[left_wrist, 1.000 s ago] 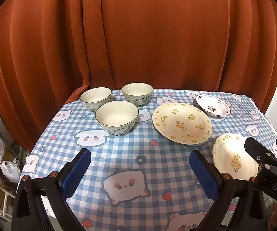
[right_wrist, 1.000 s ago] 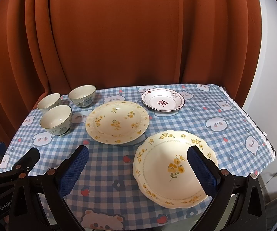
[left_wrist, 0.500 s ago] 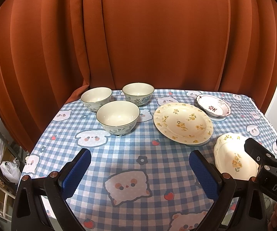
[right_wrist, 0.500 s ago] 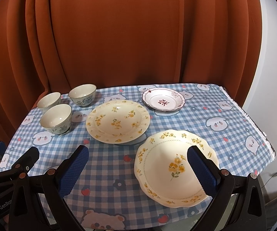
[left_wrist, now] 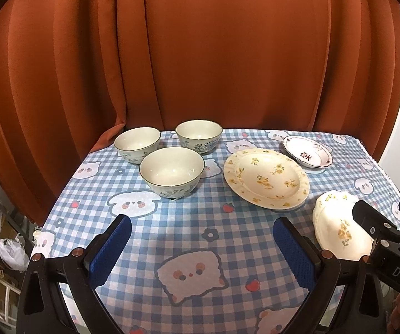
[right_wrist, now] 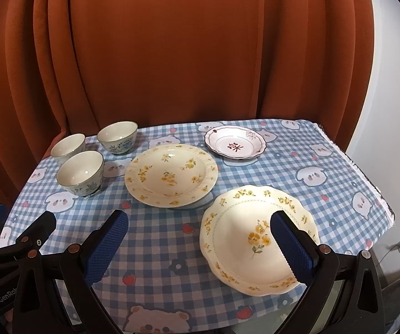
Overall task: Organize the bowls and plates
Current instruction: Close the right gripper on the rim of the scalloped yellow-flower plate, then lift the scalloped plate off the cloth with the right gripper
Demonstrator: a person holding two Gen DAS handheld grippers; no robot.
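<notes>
Nearest the cameras, both pairs of jaws are seen spread wide with nothing held between them, poised above the near part of the surface (left_wrist: 189,231), which is covered by a blue checked cloth printed with bears. The left gripper (left_wrist: 200,247) is held over bare cloth, and the right gripper (right_wrist: 200,243) is held beside it. Under the right-hand pad (right_wrist: 290,250) of the right gripper a scalloped plate (right_wrist: 244,236) with yellow flowers is partly overlapped in view; whether it is touched cannot be told. Just beyond the right jaws, toward their left, a round flowered plate (right_wrist: 170,174) is laid flat. Farther ahead and to the right of that plate, a small pink-rimmed dish (right_wrist: 234,145) is set apart. Beyond the left jaws, three bowls are grouped closely: a near bowl (left_wrist: 172,171), a far left bowl (left_wrist: 136,143) and a far right bowl (left_wrist: 199,135). Behind everything a rust-coloured curtain (left_wrist: 214,55) is hung.
</notes>
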